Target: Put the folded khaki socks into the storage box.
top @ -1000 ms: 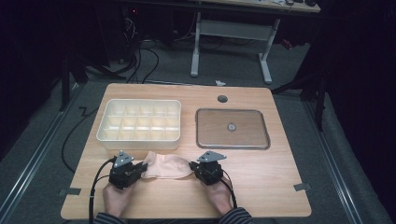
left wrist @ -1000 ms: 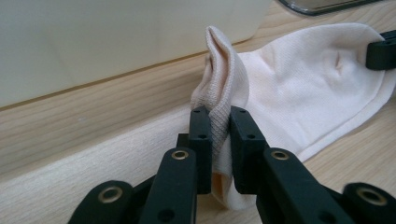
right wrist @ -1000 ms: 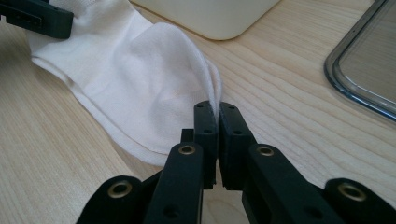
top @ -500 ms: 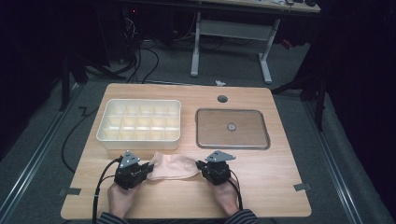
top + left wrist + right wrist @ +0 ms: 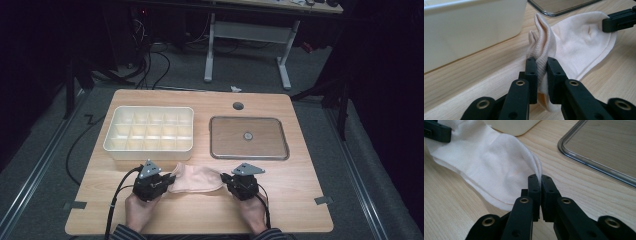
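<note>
On wooden table, high view: pale sock stretched between left gripper and right gripper; divided tray and clear lid beyond jaws; dark room, grey floor. Left gripper view: jaws clamped on ribbed cuff. Right gripper view: jaws pinched together on sock toe edge.

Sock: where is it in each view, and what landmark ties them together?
High view: the sock lies low centre, between both grippers.
Left gripper view: centre to upper right, cuff pinched in the jaws.
Right gripper view: upper left to centre.
Shared landmark: the white divided tray behind it.
</note>
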A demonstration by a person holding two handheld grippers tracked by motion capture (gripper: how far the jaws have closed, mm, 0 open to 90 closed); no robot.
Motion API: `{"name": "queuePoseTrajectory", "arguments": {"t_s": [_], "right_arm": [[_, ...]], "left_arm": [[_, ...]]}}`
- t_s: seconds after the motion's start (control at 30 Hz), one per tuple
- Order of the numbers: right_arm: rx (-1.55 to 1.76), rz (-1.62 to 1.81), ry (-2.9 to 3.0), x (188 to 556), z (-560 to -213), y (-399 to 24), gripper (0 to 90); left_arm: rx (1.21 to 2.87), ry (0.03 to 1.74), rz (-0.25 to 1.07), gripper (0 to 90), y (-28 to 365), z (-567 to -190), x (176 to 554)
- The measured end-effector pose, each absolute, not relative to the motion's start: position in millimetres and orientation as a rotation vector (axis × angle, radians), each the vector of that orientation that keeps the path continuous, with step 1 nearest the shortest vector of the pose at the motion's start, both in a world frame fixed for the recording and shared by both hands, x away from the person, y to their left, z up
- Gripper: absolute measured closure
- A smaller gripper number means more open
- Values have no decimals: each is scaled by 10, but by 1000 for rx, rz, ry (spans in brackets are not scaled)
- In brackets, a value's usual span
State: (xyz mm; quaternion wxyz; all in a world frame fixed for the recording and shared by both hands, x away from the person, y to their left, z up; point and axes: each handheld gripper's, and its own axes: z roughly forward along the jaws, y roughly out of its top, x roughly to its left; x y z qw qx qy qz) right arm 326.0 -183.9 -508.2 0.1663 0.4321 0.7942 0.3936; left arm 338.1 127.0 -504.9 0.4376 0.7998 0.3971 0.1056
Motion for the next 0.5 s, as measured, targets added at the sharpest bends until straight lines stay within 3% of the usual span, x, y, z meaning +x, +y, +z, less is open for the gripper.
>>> {"name": "queuePoseTrajectory", "arguments": {"t_s": [0.5], "right_arm": [[1290,1105,2245,3260,-5108,-2113,870]], "left_arm": [[2029,961,248,801,989,-5074,3407]]}}
